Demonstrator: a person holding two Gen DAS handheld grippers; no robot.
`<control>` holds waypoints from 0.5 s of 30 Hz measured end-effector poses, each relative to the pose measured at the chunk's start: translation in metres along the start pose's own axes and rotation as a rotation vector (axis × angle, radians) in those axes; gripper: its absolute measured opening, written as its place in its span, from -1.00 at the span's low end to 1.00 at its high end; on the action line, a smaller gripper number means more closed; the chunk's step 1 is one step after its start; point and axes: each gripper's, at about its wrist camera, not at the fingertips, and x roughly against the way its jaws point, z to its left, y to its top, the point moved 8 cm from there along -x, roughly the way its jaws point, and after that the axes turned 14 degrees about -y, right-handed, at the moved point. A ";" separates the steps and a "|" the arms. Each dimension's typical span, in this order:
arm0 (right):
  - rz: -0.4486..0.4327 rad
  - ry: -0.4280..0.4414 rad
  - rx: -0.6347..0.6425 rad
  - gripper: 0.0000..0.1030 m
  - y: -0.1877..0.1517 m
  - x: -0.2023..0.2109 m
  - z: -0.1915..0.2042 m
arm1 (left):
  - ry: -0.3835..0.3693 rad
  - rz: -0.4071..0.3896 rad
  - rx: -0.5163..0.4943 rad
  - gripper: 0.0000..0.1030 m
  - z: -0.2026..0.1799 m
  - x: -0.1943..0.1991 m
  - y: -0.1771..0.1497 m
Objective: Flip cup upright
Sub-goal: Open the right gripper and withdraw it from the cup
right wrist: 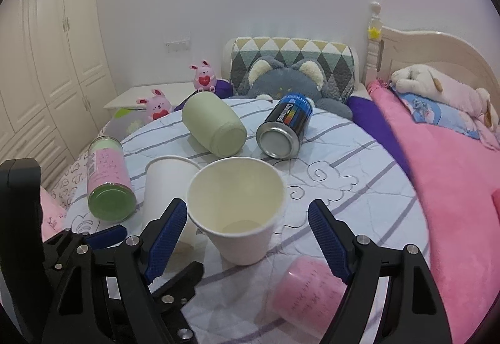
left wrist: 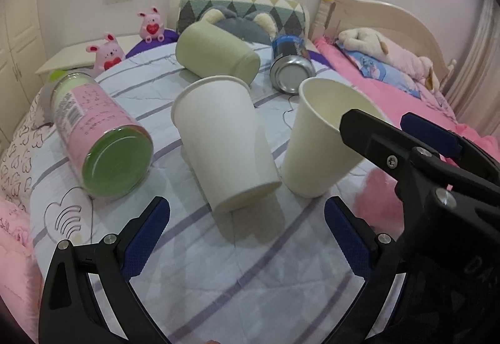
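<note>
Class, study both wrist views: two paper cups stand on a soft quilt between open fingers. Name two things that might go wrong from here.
1. The cream paper cup stands mouth-up but tilted on the soft quilt; a nudge from the open right gripper might tip it.
2. The white paper cup leans close beside it, so the left gripper closing on one may knock over the other.

On the bed [right wrist: 359, 187] I see two cups [right wrist: 234, 206] side by side, jar [right wrist: 109, 181] left, can [right wrist: 282, 131] behind, possibly touching nothing.
</note>
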 end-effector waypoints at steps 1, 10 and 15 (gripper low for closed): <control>-0.005 -0.008 0.005 0.58 0.000 0.004 -0.001 | -0.002 -0.018 -0.002 0.95 -0.002 0.007 -0.001; -0.093 0.019 0.004 0.58 -0.007 0.068 -0.012 | 0.087 -0.163 -0.055 0.96 -0.015 0.077 -0.009; -0.138 0.044 0.006 0.58 -0.013 0.103 -0.015 | 0.116 -0.220 -0.060 0.99 -0.022 0.110 -0.013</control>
